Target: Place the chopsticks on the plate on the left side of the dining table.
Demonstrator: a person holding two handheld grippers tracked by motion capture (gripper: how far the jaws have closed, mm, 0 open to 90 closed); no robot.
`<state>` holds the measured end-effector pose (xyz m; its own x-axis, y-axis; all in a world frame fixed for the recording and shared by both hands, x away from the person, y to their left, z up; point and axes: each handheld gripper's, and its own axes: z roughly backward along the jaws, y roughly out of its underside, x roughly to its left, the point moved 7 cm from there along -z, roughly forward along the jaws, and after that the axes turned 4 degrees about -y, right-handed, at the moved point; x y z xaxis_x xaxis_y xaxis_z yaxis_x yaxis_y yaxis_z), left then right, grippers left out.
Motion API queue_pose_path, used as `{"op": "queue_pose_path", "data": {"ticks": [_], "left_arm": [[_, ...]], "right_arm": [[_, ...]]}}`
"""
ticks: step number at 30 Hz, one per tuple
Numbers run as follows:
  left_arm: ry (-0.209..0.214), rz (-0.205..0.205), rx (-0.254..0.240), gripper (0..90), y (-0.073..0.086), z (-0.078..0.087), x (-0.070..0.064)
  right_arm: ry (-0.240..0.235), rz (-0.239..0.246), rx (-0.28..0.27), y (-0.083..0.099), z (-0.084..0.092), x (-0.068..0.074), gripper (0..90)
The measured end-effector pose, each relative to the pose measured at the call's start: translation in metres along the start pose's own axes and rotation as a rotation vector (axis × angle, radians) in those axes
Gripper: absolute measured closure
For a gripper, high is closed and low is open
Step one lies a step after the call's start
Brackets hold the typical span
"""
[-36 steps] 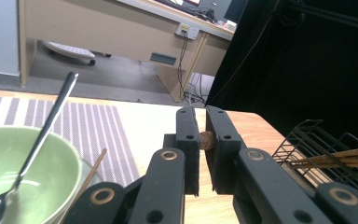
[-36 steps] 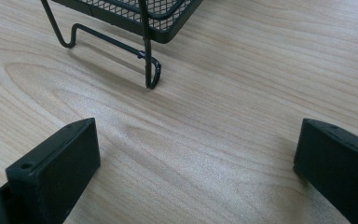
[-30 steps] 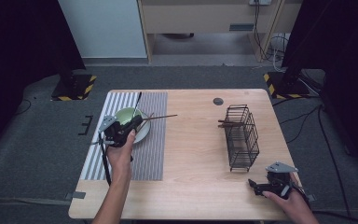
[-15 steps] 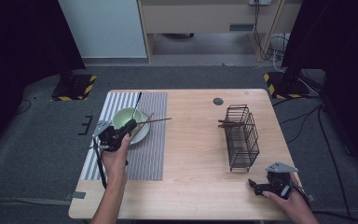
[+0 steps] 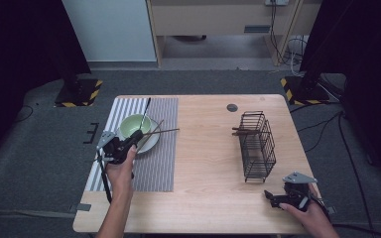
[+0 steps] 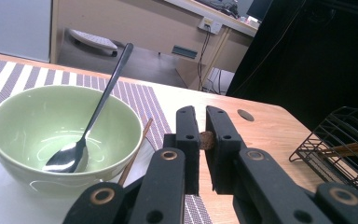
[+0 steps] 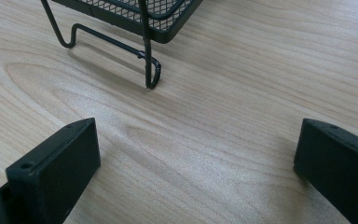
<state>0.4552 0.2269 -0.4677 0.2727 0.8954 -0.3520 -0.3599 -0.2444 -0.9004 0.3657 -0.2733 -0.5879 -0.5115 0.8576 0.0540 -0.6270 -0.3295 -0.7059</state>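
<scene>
Left gripper (image 5: 129, 145), jaws clamped on the near end of a wooden chopstick (image 5: 162, 132) projecting past the green bowl (image 5: 135, 126): light, stiff, slick, likely to pivot when pinched endwise; right gripper (image 5: 278, 199), jaws apart, rests far from the bowl.

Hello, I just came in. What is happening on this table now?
A person works at a wooden table with a gripper in each hand. The left gripper is shut on the end of a brown chopstick that reaches out over the plate beside the green bowl, which holds a dark spoon. A black wire basket stands on the right side with a brown stick already in it. The right gripper rests open near the basket, holding nothing.
</scene>
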Motion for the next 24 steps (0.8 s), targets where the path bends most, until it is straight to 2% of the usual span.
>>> {"op": "queue_pose_path", "data": {"ticks": [24], "left_arm": [[-0.038,0.018,-0.028,83.8,-0.004,0.017,0.022]], "right_arm": [[0.000,0.000,0.002,0.000,0.000,0.000,0.3]]}}
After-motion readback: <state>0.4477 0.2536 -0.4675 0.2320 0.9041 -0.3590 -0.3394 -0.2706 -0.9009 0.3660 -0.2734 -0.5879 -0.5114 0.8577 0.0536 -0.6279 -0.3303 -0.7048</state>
